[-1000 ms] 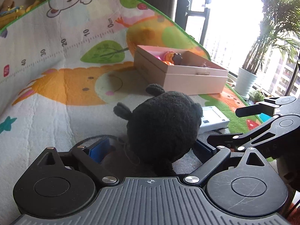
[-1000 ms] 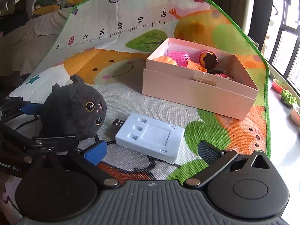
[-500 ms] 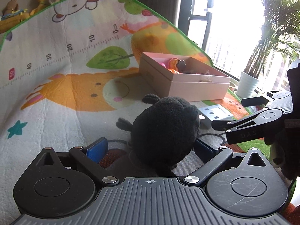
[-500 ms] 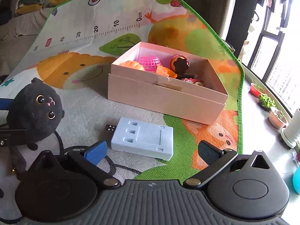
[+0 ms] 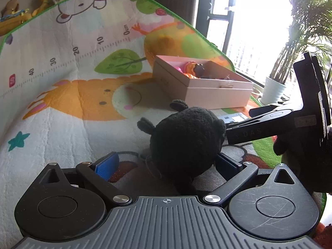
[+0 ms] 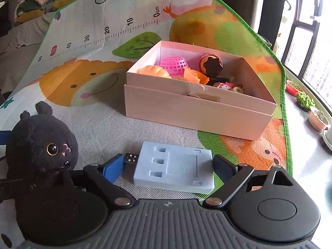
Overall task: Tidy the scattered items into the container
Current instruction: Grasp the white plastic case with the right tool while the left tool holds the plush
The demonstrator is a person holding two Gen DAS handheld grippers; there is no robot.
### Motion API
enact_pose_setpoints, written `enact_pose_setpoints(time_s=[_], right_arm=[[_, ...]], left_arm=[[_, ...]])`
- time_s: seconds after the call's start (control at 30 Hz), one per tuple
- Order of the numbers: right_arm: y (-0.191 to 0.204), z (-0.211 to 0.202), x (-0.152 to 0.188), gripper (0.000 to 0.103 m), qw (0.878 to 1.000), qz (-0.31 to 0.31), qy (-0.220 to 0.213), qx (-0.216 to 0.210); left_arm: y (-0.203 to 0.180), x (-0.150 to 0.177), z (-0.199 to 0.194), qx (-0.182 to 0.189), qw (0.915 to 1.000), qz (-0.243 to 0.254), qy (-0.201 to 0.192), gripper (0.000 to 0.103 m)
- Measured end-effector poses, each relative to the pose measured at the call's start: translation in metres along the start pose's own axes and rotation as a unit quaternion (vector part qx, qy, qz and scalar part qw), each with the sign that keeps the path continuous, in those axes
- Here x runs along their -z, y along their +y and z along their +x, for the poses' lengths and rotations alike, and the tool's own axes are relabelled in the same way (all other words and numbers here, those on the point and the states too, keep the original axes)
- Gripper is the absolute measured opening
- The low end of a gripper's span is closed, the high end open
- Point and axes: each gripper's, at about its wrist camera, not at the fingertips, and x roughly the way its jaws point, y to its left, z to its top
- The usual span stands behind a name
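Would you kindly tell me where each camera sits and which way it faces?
Left wrist: on the left tongs, looking down over the black plush cat toward the pink box; the right tongs cross at right.
Right wrist: on the right tongs, straddling the blue USB block, facing the pink box.
Shared: cat, box, block, play mat.

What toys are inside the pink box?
The pink box holds an orange pumpkin, a pink basket, a chocolate donut and small bits. Its front wall hides whatever lies lower down.
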Motion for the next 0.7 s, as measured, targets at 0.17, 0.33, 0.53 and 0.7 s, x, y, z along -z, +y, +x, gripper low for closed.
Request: enact_pose_setpoints(time_s=[0.17,0.33,0.53,0.7], right_arm=[[-0.003,-0.015,0.012,0.091,1.0,-0.018,-0.001,0.002],[-0.01,-0.036,0.03,0.091,1.0,-0.021,0.001,0.0],[-0.017,-0.054,0.052,0.091,1.0,-0.03,-0.007,0.008],[-0.023,-0.058,0.059,0.092,1.0,-0.018,-0.013,-0.001]], left_arm=[[-0.002,-0.002,0.001,0.009,1.0,-0.002,0.001,0.101],[-0.01,-0.005,0.003,0.008,0.9999,0.009,0.006,0.101],[-0.022,-0.01,0.016,0.004,0.9991,0.021,0.037,0.101],[-0.034,-0.014,0.024,-0.005,0.9982,0.029,0.052,0.101]])
